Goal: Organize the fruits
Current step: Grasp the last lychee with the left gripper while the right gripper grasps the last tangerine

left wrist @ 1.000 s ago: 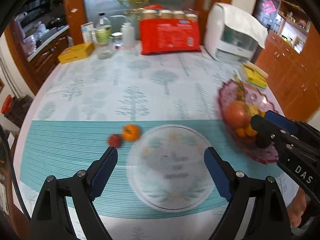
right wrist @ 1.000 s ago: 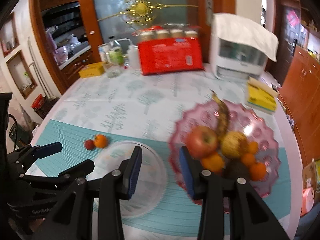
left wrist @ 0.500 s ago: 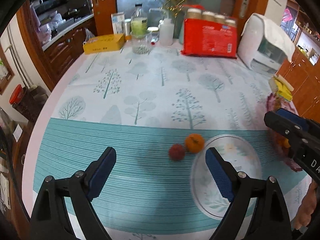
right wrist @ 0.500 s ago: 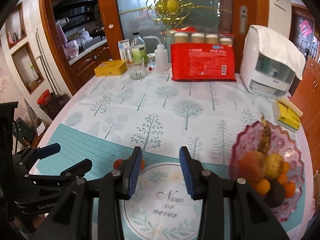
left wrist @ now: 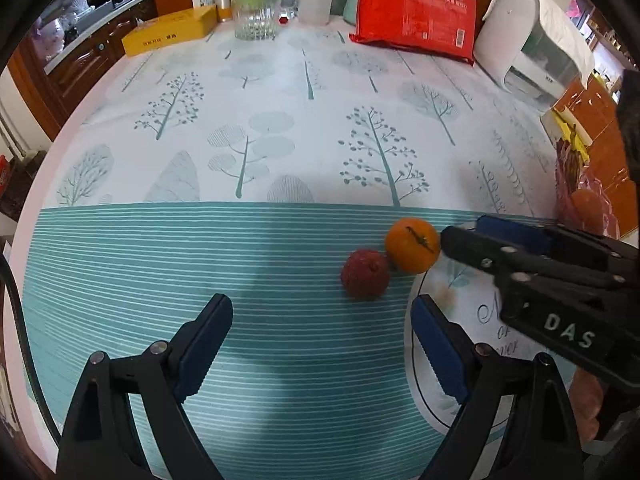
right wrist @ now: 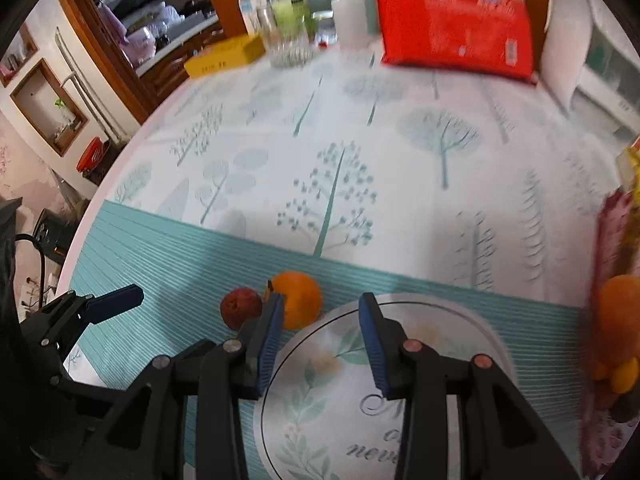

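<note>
A: Your left gripper (left wrist: 322, 332), black frame with blue pads, has its jaws spread wide, nothing between them. It hangs over the teal striped band of the tablecloth (left wrist: 160, 272), tilted steeply down.

B: And the fruit?

A: A small round orange tangerine (left wrist: 412, 245) and a smaller dark-red rough-skinned fruit (left wrist: 365, 275) sit touching each other on the stripes, just off the left edge of the round white plate with leaf print and script lettering (right wrist: 344, 392). Both lie ahead of your left gripper and nearer its right pad.

B: Right side?

A: Your right gripper (right wrist: 320, 312) shows a narrow gap between the pads, and nothing is clamped in it. In the right wrist view its left pad (right wrist: 272, 320) overlaps the tangerine (right wrist: 298, 300); I cannot tell whether it touches. The red fruit (right wrist: 240, 308) sits just outside that pad. Its right pad is over the plate rim.

B: The bowl?

A: The pink scalloped glass fruit dish (right wrist: 612, 232) is at the far right edge with orange fruit in it, blurred, well apart from the two loose fruits. At the table's far side stand a red plastic packet (left wrist: 416, 12), a yellow box (left wrist: 172, 34) and a clear glass tumbler (left wrist: 256, 16).
</note>
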Demonstrator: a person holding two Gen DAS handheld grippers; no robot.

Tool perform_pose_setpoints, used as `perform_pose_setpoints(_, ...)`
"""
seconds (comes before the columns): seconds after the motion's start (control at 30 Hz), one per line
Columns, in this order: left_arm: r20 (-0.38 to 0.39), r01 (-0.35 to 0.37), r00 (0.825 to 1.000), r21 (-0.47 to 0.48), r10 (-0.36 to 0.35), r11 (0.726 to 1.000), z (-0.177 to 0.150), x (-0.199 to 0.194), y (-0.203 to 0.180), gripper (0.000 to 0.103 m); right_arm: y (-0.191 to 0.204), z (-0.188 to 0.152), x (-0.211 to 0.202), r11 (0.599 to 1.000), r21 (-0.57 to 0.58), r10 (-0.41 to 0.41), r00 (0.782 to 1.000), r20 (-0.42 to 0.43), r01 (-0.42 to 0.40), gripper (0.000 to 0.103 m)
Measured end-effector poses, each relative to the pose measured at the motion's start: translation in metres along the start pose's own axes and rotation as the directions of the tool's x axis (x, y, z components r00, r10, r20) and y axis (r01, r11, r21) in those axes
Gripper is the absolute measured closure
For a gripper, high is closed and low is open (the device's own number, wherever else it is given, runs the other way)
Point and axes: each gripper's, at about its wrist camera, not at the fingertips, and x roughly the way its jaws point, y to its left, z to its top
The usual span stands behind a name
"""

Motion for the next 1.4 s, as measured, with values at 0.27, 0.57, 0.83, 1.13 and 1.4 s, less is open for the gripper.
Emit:
perform_pose_setpoints(0.27, -0.018, -0.001, 1.0, -0.019, 0.001, 1.0, 0.003, 0.011, 0.007, 0.013, 0.006, 0.005, 0.026, 0.996, -0.008, 0.087, 0.995, -0.058, -0.088, 0.064)
perform_pose_setpoints(0.57, -0.021, -0.007, 1.0, 0.001, 0.007, 1.0, 0.008, 0.02, -0.001, 0.013, 0.001, 0.006, 0.037, 0.985, 0.006, 0.175, 0.981, -0.081, -0.175, 0.065)
perform_pose_setpoints(0.83, -0.028, -0.002, 1.0, 0.04, 0.003, 0.999, 0.013, 0.032, -0.019, 0.03, -0.022, -0.003, 0.026, 0.991, 0.054, 0.124, 0.991, -0.048, -0.121, 0.065)
perform_pose_setpoints(1.13, -0.07, 0.041, 0.997, 0.069, -0.036, 0.997, 0.014, 0.04, -0.035, 0.073, -0.043, -0.015, 0.014, 0.989, 0.121, 0.088, 0.996, -0.021, -0.085, 0.065)
perform_pose_setpoints(1.4, -0.04, 0.042, 0.998, 0.082, -0.039, 0.996, 0.005, 0.017, -0.043, 0.073, -0.044, -0.026, -0.005, 0.988, 0.129, 0.079, 0.997, 0.015, -0.08, 0.066)
